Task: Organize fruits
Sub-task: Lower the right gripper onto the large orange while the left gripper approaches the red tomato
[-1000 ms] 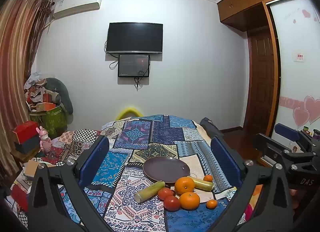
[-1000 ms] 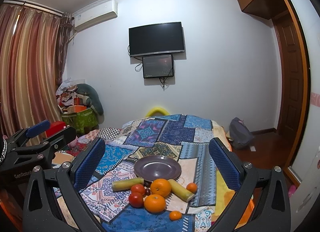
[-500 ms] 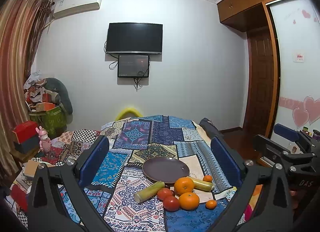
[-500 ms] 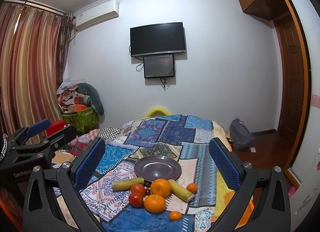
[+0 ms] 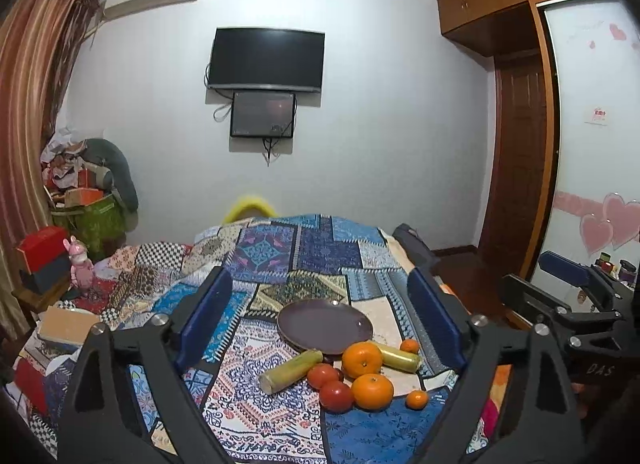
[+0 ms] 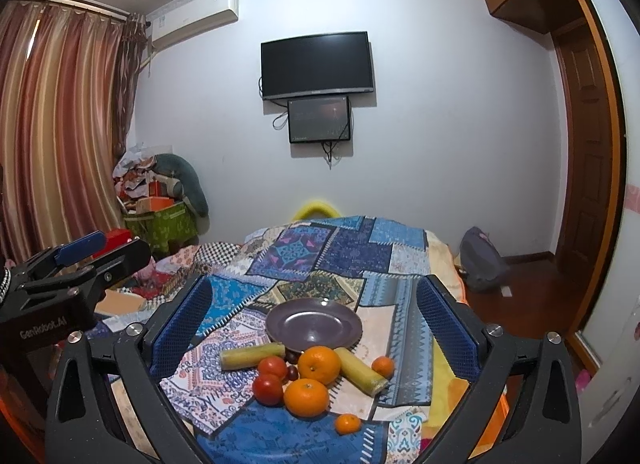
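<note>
Nothing of the sorting shows as done: the round dark purple plate lies bare on the blue patchwork bedspread, and every fruit sits loose in a cluster just this side of it, ahead of both tools and lower than their tips. The left tool has just been closing a little, yet its blue pads stand wide apart with nothing between them; the right tool is likewise spread wide and holds nothing. Neither touches any fruit. Seen from the right tool, two large oranges lie centre, the farther orange touching the plate's near rim or very close to it, the nearer orange just before it. Two red tomatoes sit to their left, with a small dark fruit between, too small to identify. Two pale yellow-green cane-like cylinders flank the group, the left stick lying crosswise and the right stick angled toward the tool. Two small mandarins, one to the right and one nearest the tool, lie slightly apart from the rest. The skins look smooth, round and firm, likely to roll on the soft cover. By this showing, the whole job is left: each piece presumably goes onto the plate.
</note>
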The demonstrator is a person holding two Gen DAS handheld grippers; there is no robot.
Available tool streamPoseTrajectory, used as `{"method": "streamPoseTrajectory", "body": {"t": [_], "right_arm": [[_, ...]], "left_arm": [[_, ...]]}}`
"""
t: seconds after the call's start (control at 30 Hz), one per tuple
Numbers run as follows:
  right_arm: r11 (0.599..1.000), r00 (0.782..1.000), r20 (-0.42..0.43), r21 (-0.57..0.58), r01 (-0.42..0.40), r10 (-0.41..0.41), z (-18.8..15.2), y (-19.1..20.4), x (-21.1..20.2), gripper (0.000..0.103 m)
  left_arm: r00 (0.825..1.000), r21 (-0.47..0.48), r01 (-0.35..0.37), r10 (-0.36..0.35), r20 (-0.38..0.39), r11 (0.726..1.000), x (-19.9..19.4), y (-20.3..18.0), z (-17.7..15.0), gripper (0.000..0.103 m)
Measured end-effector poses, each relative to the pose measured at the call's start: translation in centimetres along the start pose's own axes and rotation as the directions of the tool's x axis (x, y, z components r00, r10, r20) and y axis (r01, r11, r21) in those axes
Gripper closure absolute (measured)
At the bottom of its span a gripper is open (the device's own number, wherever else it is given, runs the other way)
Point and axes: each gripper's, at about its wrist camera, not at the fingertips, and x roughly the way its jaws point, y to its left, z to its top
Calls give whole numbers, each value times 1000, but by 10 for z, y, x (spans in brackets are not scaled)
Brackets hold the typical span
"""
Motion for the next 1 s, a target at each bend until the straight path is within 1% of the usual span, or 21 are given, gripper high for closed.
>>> {"method": "streamPoseTrajectory", "body": {"t": [0.07, 0.1, 0.2, 0.27, 0.37, 0.47, 0.53, 0.6, 0.73, 0.83, 1.0], "right_arm": [[1000, 1000, -23, 7, -6, 6, -3, -4, 5, 9], [1000, 999, -40, 13, -11, 12, -6, -6, 9, 12], [999, 996, -91, 28, -21, 24, -14, -14, 20, 19], [999, 991, -131, 31, -27, 31, -22, -17, 28, 26], [999, 982, -186, 27, -30, 35, -34, -20, 40, 32], [998, 968, -246, 36, -44, 52, -46, -23, 54, 35], [997, 955, -290, 49, -52, 64, -53, -24, 64, 36], [995, 937, -337, 70, -74, 93, -61, -24, 74, 37], [992, 907, -404, 88, -91, 119, -79, -25, 90, 37], [990, 877, -460, 98, -103, 136, -91, -25, 105, 37], [988, 841, -519, 96, -124, 156, -107, -24, 127, 37]], "left_arm": [[1000, -7, -11, 11, -29, 1000, 7, 2, -2, 22], [999, -14, -18, 17, -44, 1000, 11, 4, -4, 28], [993, -43, -2, -3, -117, 999, 28, 12, -10, 31], [989, -48, -3, -5, -151, 999, 38, 16, -17, 35], [978, -35, -14, 6, -208, 999, 54, 18, -29, 39], [965, -31, -13, 4, -263, 999, 70, 20, -43, 44], [956, -26, -11, 2, -294, 1000, 79, 21, -51, 47], [944, -22, 0, -7, -331, 1000, 92, 22, -61, 47], [918, -21, 17, -23, -395, 1000, 114, 22, -79, 47], [898, -19, 22, -28, -438, 1000, 129, 21, -91, 47], [867, -36, 29, -43, -496, 999, 153, 24, -109, 47]]}}
